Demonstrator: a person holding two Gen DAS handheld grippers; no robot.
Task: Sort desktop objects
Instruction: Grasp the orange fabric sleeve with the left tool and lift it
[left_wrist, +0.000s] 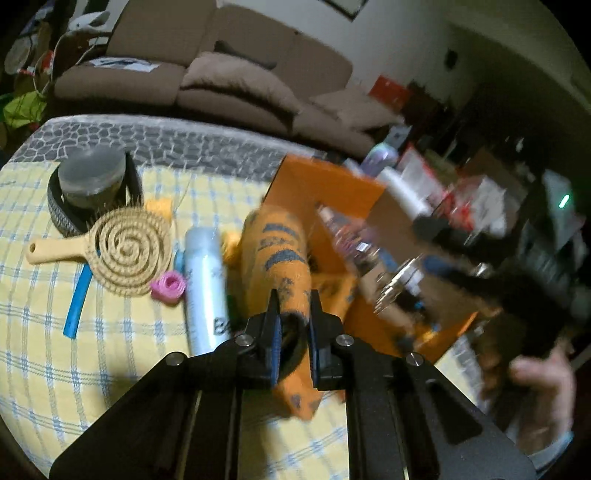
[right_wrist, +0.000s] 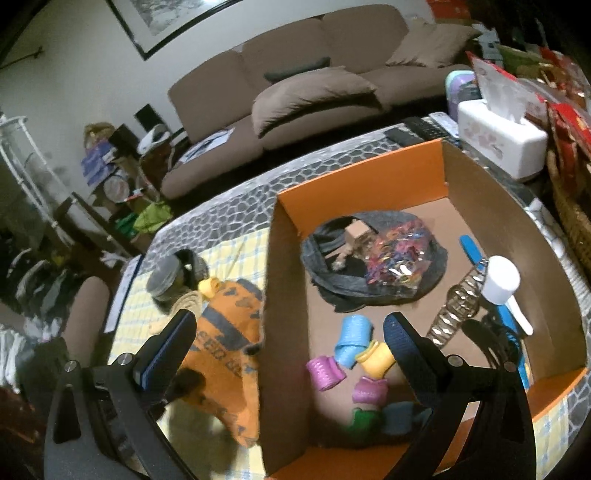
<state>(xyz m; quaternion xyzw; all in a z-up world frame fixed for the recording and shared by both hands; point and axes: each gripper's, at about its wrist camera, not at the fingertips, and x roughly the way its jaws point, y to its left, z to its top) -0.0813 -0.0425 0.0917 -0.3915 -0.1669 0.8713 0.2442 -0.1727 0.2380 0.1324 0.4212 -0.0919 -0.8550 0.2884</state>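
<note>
Jaws: left gripper (left_wrist: 293, 314) clamped on the orange cloth (left_wrist: 280, 258); right gripper (right_wrist: 291, 332) apart.
Box (right_wrist: 269, 295) part-filled; hairbrush (left_wrist: 125, 251), spray can (left_wrist: 205, 288), pink roller (left_wrist: 169, 286) remain on the tabletop (left_wrist: 74, 369).

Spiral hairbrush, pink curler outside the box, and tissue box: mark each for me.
spiral hairbrush (left_wrist: 129, 252), left wrist view, centre of the round head.
pink curler (left_wrist: 169, 287), left wrist view, its open end.
tissue box (right_wrist: 498, 142), right wrist view, white front side.

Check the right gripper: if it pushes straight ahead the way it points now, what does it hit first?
Probably the orange box's near left wall: it runs up between the open fingers of the right gripper. Slightly right of it, the hair rollers on the box floor. Depth is unclear.
</note>
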